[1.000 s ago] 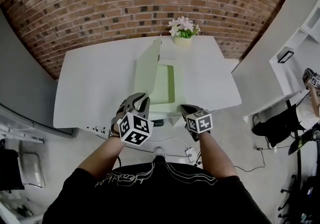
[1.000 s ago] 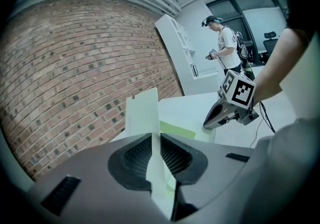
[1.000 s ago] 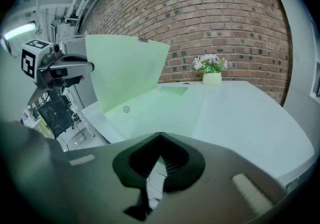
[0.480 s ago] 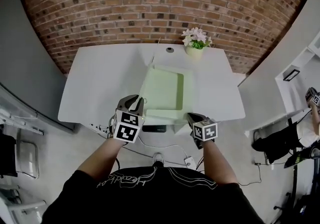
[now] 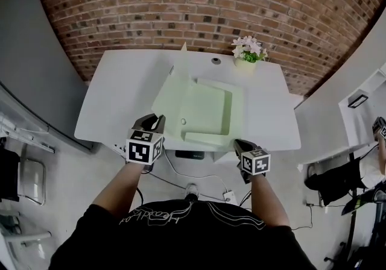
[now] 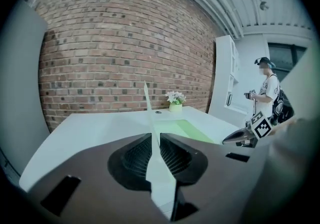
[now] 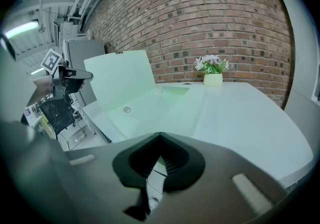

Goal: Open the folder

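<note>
Two grippers hold a green folder on a white table.
The folder (image 5: 208,106) lies open in the middle of the table (image 5: 120,88), in front of a pot of flowers (image 5: 248,49) and a brick wall (image 5: 181,3). The left gripper (image 5: 155,123) has its jaws pressed on the thin cover (image 5: 172,95), which tilts up on the left side of the folder. The right gripper (image 5: 240,143) is at the folder's near right corner, with its jaws close together on what looks like the folder's thin edge.
</note>
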`<control>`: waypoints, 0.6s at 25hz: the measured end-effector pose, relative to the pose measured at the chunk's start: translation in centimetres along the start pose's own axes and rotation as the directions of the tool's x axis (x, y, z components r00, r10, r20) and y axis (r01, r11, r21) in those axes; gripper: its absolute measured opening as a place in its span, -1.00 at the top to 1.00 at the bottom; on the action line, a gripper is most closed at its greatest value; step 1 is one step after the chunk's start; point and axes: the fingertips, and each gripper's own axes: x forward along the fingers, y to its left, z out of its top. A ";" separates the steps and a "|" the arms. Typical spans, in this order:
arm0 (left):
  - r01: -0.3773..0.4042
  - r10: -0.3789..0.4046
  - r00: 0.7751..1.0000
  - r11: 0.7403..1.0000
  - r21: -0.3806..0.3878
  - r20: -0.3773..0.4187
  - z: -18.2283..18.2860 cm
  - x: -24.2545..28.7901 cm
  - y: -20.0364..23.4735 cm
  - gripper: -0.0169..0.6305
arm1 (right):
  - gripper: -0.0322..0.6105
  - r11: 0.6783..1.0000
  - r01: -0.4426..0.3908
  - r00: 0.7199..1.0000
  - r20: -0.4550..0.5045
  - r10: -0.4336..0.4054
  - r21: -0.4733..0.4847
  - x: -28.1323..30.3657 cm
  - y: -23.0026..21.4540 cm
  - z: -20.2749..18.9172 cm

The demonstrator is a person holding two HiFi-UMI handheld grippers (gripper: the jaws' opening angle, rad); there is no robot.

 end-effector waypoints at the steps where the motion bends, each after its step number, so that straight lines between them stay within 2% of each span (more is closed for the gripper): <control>1: -0.004 0.004 1.000 1.000 -0.022 0.000 -0.3 0.0 0.5 0.85 | 0.89 1.000 0.000 1.000 -0.001 0.000 -0.005 0.0 0.0 0.0; 5: -0.008 0.008 1.000 0.993 -0.122 0.002 -1.2 0.2 2.2 0.85 | 0.89 1.000 -0.008 1.000 -0.002 0.008 -0.013 0.1 0.1 0.0; 10: -0.031 0.030 1.000 0.981 -0.194 -0.009 -2.5 0.4 3.9 0.85 | 0.89 1.000 -0.003 1.000 0.005 0.003 -0.028 -0.1 0.1 -0.1; 15: -0.061 0.056 0.998 0.957 -0.282 -0.026 -4.1 0.6 6.3 0.85 | 0.89 0.999 -0.003 1.000 0.017 0.003 -0.044 0.0 0.3 0.1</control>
